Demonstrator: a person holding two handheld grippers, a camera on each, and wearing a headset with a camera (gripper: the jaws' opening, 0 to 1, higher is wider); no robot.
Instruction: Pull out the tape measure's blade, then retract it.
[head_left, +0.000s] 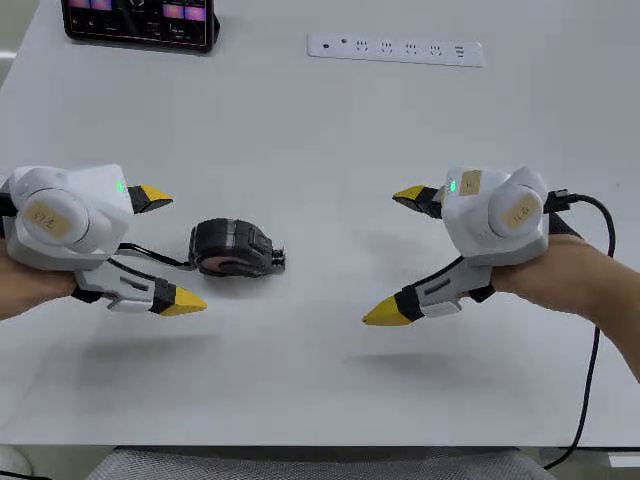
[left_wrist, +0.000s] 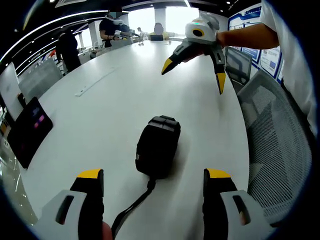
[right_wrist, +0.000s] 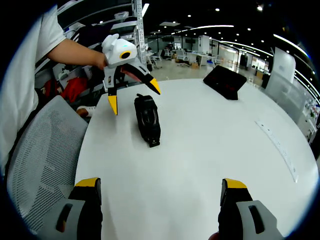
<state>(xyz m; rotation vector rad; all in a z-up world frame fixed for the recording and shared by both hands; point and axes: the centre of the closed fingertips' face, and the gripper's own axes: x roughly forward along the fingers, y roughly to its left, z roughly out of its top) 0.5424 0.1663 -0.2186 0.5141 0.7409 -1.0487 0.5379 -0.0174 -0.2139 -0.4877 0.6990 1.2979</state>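
A black tape measure (head_left: 232, 248) lies on its side on the white table (head_left: 300, 120), its blade tip facing right and a black strap trailing left. My left gripper (head_left: 165, 247) stands open just left of it, yellow fingertips either side of the strap end. In the left gripper view the tape measure (left_wrist: 158, 145) sits just ahead of the open jaws (left_wrist: 152, 175). My right gripper (head_left: 400, 255) hovers open well to the right, apart from the case. The right gripper view shows the tape measure (right_wrist: 148, 119) far ahead, beyond its own jaws (right_wrist: 161, 185), with the left gripper (right_wrist: 131, 95) behind it.
A white power strip (head_left: 395, 48) lies at the far right of the table and a black tablet with a lit screen (head_left: 140, 22) at the far left corner. A mesh chair (left_wrist: 280, 145) stands at the near edge. A cable (head_left: 600, 300) trails from my right gripper.
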